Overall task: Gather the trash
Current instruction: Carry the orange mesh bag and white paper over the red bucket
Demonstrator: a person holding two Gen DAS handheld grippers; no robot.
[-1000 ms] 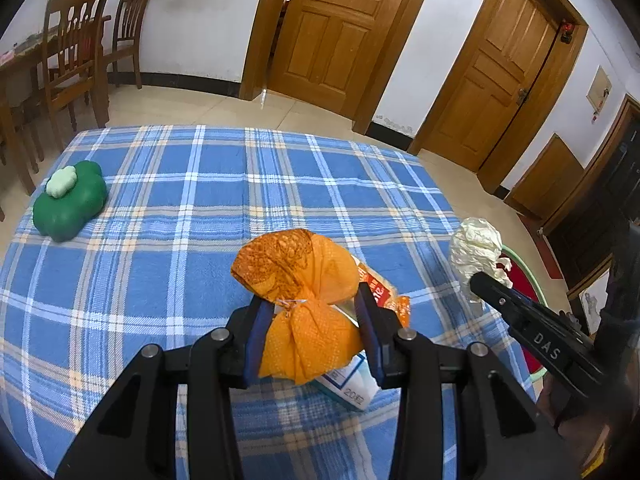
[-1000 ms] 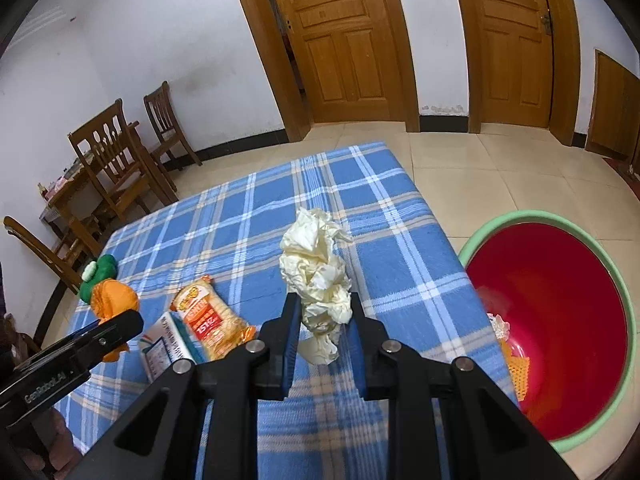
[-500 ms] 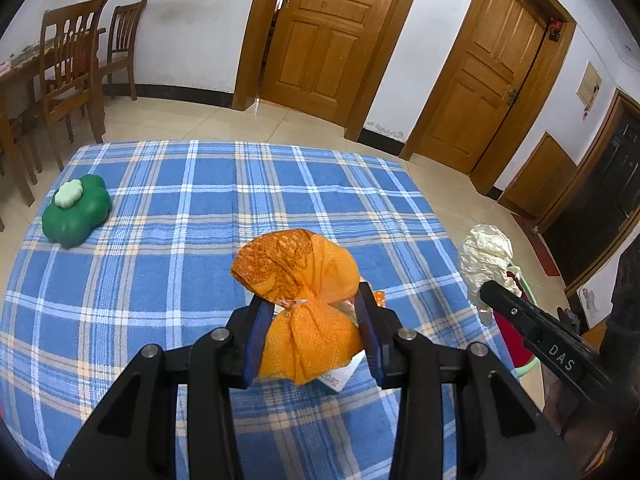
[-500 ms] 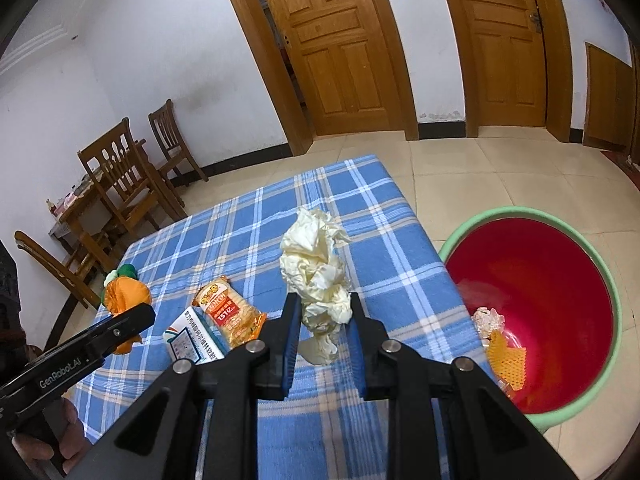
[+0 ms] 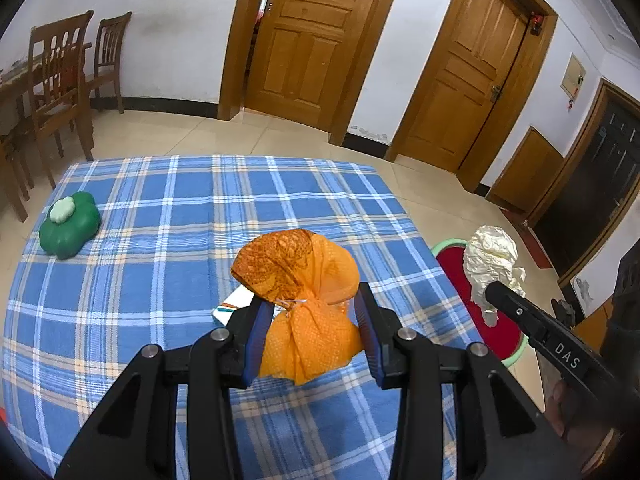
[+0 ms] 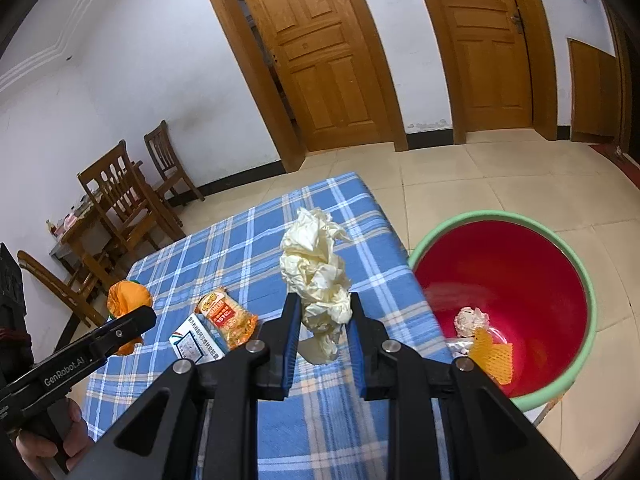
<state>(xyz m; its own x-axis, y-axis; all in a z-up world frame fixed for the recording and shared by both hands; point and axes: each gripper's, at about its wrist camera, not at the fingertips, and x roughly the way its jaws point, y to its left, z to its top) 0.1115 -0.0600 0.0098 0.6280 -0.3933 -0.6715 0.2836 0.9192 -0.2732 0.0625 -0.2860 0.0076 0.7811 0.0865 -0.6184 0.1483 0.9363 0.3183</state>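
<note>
My left gripper (image 5: pixel 310 320) is shut on an orange mesh bag (image 5: pixel 300 280) and holds it above the blue plaid table (image 5: pixel 160 240). It also shows in the right wrist view (image 6: pixel 128 304). My right gripper (image 6: pixel 322 322) is shut on a crumpled cream paper wad (image 6: pixel 316 268), held above the table's right edge. The wad also shows in the left wrist view (image 5: pixel 490 258). The red bin with a green rim (image 6: pixel 520 280) stands on the floor right of the table and holds some trash. A snack packet (image 6: pixel 226 318) and a white carton (image 6: pixel 196 346) lie on the table.
A green clover-shaped object (image 5: pixel 70 226) sits at the table's far left. Wooden chairs (image 5: pixel 60 76) and a side table stand by the left wall. Wooden doors (image 5: pixel 316 40) are behind, with tiled floor around the table.
Both grippers have risen with their loads. The table looks smaller and farther in both views. The bin has come further into the right wrist view.
</note>
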